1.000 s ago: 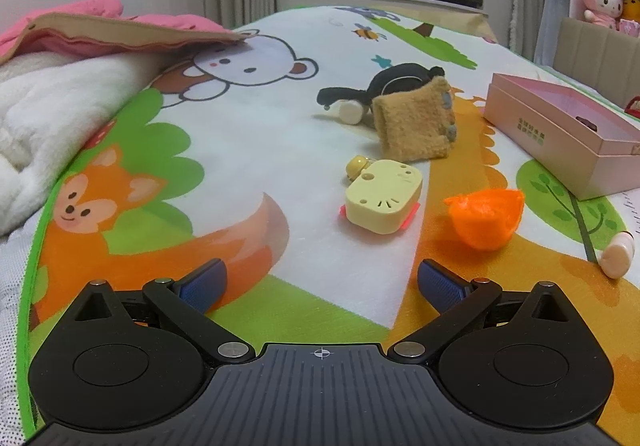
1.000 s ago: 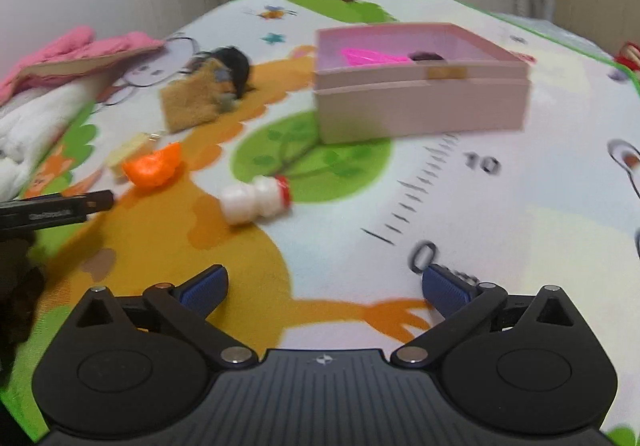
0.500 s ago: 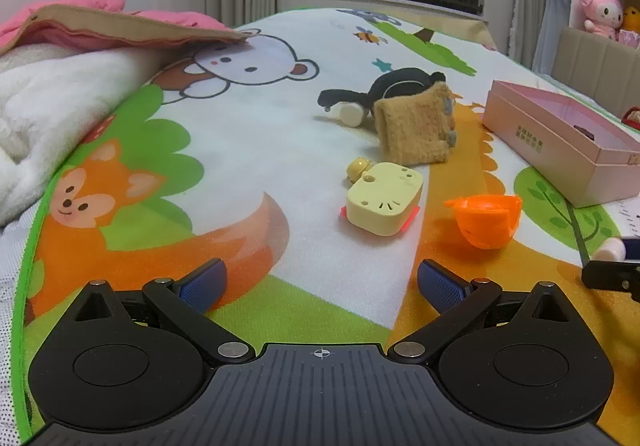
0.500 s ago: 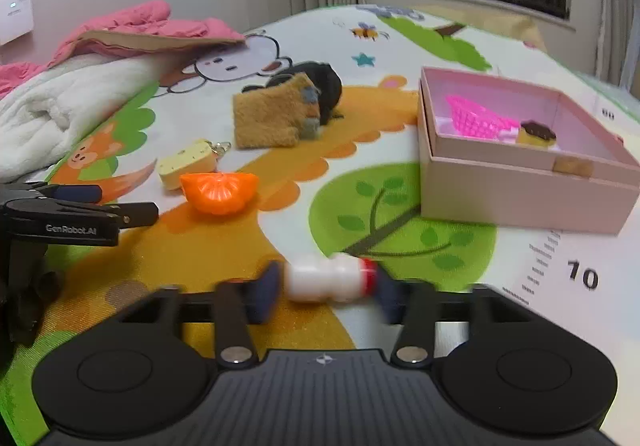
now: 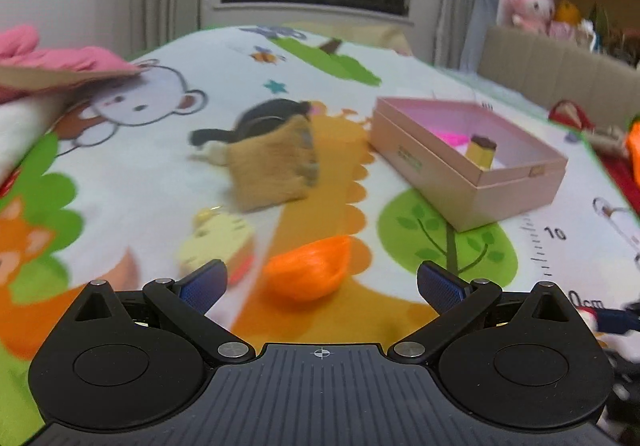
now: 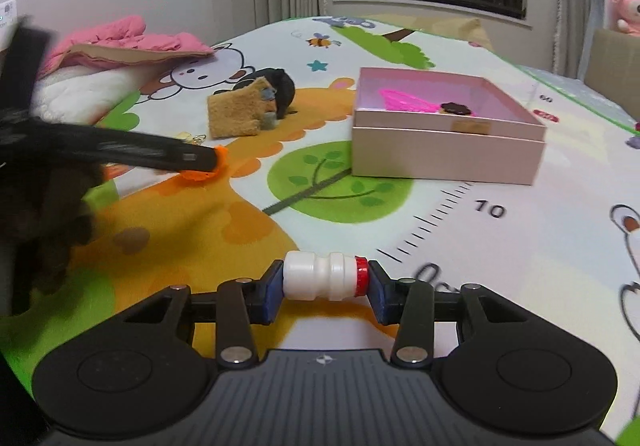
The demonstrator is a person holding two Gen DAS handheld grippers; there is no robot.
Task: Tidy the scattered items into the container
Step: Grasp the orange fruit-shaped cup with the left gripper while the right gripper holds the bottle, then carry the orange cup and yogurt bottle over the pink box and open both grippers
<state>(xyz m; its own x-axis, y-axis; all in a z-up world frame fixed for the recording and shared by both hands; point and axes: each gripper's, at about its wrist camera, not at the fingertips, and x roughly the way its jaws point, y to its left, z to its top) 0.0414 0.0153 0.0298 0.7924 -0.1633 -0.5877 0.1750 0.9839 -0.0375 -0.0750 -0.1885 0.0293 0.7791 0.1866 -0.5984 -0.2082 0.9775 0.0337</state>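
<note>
My right gripper (image 6: 322, 286) is shut on a small white bottle with a red cap (image 6: 320, 280), held crosswise just above the play mat. My left gripper (image 5: 322, 282) is open, and an orange toy piece (image 5: 308, 272) lies on the mat between its fingers, untouched. In the right wrist view one left finger (image 6: 160, 156) reaches over that orange piece (image 6: 204, 172). The pink box (image 5: 468, 174) (image 6: 444, 150) stands ahead, holding a pink basket (image 6: 404, 100) and a small pudding toy (image 5: 482, 152). A yellow cheese toy (image 5: 218, 242), a brown plush pouch (image 5: 272, 170) and a black toy (image 5: 268, 116) lie left of the box.
A pink and white blanket heap (image 6: 120, 46) covers the mat's left side. Plush toys (image 5: 528, 2) sit above a cardboard box (image 5: 560, 70) at the far right. A red item (image 5: 568, 114) lies past the mat's right edge.
The right gripper shut on the white bottle and now holds it off the mat. The left gripper moved forward and right, so the orange piece lies between its open fingers.
</note>
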